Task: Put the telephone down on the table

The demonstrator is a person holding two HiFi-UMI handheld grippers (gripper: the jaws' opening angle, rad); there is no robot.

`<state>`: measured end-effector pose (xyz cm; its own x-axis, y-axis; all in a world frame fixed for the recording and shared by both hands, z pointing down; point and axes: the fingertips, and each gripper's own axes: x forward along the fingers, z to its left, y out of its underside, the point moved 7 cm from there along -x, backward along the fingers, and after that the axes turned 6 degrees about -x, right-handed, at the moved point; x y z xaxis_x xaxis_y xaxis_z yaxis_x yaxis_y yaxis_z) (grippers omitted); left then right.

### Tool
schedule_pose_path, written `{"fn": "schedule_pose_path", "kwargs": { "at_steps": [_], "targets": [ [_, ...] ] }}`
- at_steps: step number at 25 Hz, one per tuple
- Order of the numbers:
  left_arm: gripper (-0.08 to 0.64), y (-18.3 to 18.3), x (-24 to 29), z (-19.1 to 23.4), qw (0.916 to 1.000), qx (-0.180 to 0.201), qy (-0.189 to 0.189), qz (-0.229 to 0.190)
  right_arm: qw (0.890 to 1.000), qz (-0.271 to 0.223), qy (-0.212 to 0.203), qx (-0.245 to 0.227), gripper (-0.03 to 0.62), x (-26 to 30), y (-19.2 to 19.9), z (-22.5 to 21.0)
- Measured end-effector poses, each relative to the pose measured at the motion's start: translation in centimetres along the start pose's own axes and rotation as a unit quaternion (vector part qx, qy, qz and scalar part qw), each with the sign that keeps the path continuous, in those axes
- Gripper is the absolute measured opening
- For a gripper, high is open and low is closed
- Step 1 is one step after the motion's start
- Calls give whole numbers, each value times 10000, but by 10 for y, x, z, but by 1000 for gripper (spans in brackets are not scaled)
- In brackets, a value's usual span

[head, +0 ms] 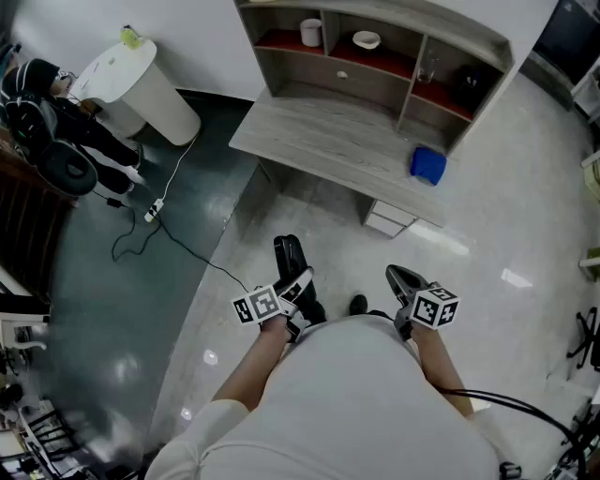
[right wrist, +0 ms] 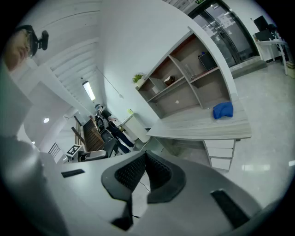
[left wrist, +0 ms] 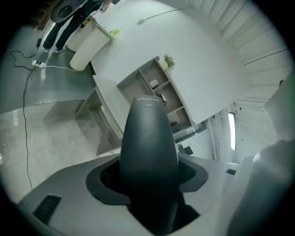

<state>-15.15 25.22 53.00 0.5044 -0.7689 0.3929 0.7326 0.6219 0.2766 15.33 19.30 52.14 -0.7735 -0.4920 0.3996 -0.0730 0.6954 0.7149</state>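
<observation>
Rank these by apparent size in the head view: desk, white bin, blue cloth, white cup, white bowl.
1. desk
2. white bin
3. blue cloth
4. white cup and white bowl: they look alike, so unranked.
The shelf items sit farthest from the camera, so their true sizes stay unsure.

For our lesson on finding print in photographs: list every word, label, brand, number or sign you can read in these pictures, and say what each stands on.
No text here is readable.
telephone: a small line of print near its top end, too small to read.
marker cubes: black-and-white square patterns only, no letters or numbers.
green sign above the glass doors: too blurred to read.
</observation>
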Motion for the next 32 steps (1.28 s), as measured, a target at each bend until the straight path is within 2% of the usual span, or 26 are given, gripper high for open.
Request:
{"fn": "schedule_pose_path", "kwargs": {
  "at_steps": [15,19,32],
  "targets": [
    [287,9,-2,-4,10000,-15,-40,-67,9999,-10,-155,47,15,-3,1,0],
    [287,12,1,-5,9998,-50,-41,-190,9996,-56,-190,215,17,-7,2,-8],
    [287,24,18,-18,9985,-169,-148,-505,9987,82,-409,283,17,-13,-2,-43]
  ]
}}
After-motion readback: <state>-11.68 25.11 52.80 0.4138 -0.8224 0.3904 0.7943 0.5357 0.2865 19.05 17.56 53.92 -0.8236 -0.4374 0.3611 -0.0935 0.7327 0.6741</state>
